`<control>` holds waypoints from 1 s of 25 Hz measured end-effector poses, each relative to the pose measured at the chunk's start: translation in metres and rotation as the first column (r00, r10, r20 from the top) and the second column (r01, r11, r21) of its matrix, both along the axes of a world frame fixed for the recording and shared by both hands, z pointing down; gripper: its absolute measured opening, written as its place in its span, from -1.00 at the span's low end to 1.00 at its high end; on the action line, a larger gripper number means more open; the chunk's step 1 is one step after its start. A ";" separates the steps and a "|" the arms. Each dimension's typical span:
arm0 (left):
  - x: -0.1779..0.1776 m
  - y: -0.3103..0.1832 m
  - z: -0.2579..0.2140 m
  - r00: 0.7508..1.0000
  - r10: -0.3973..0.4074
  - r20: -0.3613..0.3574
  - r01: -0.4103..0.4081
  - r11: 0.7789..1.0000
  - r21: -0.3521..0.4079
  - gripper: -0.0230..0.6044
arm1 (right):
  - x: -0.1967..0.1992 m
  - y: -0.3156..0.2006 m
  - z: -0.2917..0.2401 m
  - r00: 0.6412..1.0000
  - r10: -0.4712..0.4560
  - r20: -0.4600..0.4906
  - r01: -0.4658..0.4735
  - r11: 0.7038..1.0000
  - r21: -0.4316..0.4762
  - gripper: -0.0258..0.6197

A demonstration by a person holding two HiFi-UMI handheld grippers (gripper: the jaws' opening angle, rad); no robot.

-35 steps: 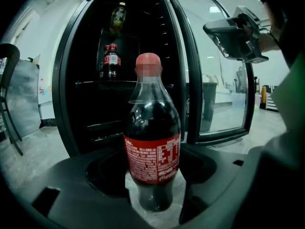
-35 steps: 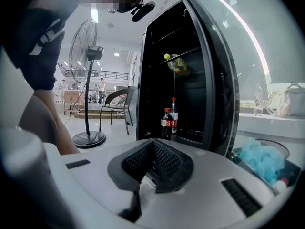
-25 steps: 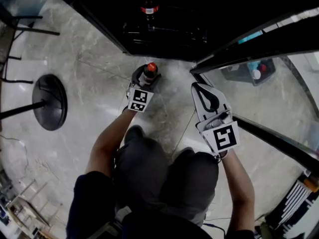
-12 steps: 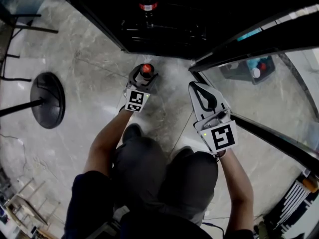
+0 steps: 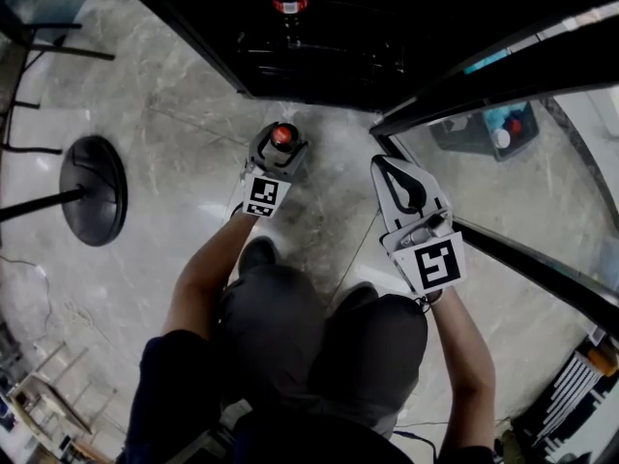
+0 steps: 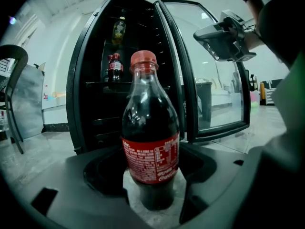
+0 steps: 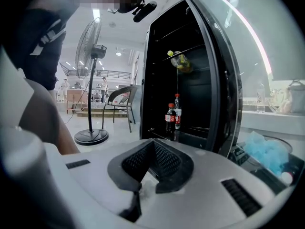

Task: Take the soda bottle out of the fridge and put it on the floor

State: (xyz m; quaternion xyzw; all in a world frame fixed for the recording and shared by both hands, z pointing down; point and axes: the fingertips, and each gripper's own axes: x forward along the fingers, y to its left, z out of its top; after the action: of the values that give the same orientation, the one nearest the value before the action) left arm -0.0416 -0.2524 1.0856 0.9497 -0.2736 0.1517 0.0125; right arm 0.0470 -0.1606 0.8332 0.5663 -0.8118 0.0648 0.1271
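Note:
A dark soda bottle (image 6: 150, 142) with a red cap (image 5: 282, 134) and red label stands upright on the marble floor (image 5: 174, 95) just in front of the open black fridge (image 5: 319, 61). My left gripper (image 5: 280, 143) (image 6: 151, 168) is low at the floor, its jaws round the bottle, open, with a narrow gap showing on each side of the base. My right gripper (image 5: 391, 168) (image 7: 153, 144) hovers to the right near the fridge door, shut, with nothing in it.
Two more bottles (image 7: 172, 117) (image 6: 113, 68) stand on a fridge shelf. The glass door (image 5: 503, 61) (image 6: 209, 70) swings open on the right. A fan's round base (image 5: 92, 191) (image 7: 91, 137) is at left, a chair (image 7: 121, 98) behind it. A bin (image 5: 488, 135) lies behind the door.
The bottle went from tilted in my left gripper to upright on the floor, and the jaws have loosened round it. The right gripper barely moved.

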 end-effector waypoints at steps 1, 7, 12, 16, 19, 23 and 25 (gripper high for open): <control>0.000 0.000 0.000 1.000 0.000 0.006 0.000 1.000 -0.001 0.11 | 0.000 0.000 0.001 1.000 -0.002 -0.005 0.002 1.000 0.000 -0.86; 0.002 0.000 -0.011 1.000 0.011 0.022 -0.011 1.000 0.016 0.11 | -0.002 0.000 0.001 1.000 -0.009 -0.010 0.009 1.000 0.002 -0.86; -0.003 0.004 -0.021 0.999 0.031 0.033 -0.032 0.999 0.031 0.11 | -0.002 -0.002 -0.001 1.000 -0.008 0.001 0.008 1.000 0.006 -0.86; -0.012 0.009 -0.035 0.999 0.041 0.012 -0.041 0.998 0.036 0.11 | -0.003 -0.002 -0.003 1.000 -0.011 0.014 0.011 1.000 0.005 -0.86; -0.018 0.015 -0.049 0.998 0.056 0.007 -0.057 0.997 0.055 0.11 | -0.001 -0.002 -0.006 0.999 0.001 0.036 -0.001 1.000 0.008 -0.86; -0.030 0.019 -0.069 0.999 0.048 -0.022 -0.046 0.997 0.065 0.11 | -0.003 -0.002 -0.011 0.999 0.000 0.047 -0.001 1.000 0.021 -0.86; -0.036 0.018 -0.082 0.998 0.046 -0.034 -0.043 0.996 0.073 0.11 | -0.005 -0.002 -0.012 0.999 -0.008 0.049 0.007 1.000 0.024 -0.86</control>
State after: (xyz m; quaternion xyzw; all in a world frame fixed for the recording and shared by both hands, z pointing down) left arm -0.0781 -0.2340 1.0038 0.9580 -0.2574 0.1252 -0.0204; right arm 0.0417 -0.1628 0.8213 0.5628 -0.8176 0.0688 0.1007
